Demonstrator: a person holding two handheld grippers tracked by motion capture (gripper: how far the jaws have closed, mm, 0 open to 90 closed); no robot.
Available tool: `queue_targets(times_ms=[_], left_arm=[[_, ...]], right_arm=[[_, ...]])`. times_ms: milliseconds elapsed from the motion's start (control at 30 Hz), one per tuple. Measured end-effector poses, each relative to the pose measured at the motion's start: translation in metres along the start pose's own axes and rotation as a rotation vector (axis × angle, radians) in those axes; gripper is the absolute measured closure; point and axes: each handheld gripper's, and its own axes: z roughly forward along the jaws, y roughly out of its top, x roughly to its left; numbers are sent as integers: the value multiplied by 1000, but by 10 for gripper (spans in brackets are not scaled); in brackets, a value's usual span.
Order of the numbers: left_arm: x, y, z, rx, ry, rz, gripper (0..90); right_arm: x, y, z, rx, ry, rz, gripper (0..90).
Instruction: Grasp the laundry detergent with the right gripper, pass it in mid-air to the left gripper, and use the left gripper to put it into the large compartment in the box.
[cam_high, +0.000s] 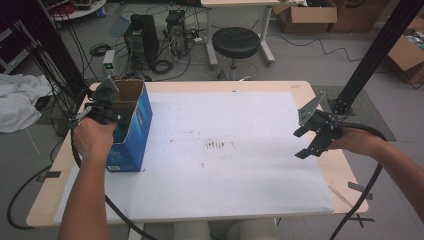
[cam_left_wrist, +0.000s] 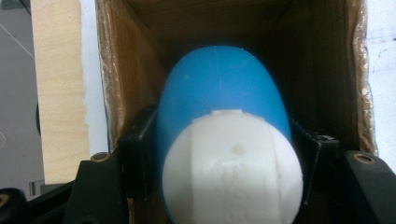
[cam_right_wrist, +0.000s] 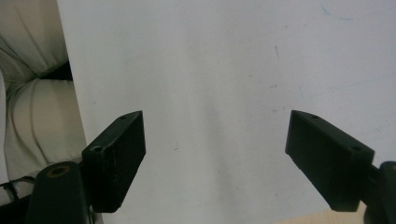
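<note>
A blue cardboard box with an open top stands at the table's left side. My left gripper hangs over its opening. In the left gripper view it is shut on a blue and white egg-shaped object, white end toward the camera, held inside the brown box interior. My right gripper hovers open above the right part of the white sheet. In the right gripper view its jaws stand wide apart over bare white sheet, nothing between them.
The white sheet covers most of the wooden table, with small brown marks near the middle. A black stool, computer towers and cardboard boxes stand on the floor beyond. A black post rises at the right.
</note>
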Motion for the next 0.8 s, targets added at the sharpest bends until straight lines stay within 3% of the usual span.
queue_targets(times_ms=[800], left_arm=[[5,0,-8,-12,-39,-13,314]], right_arm=[[2,3,1,-3,2,-8,201]])
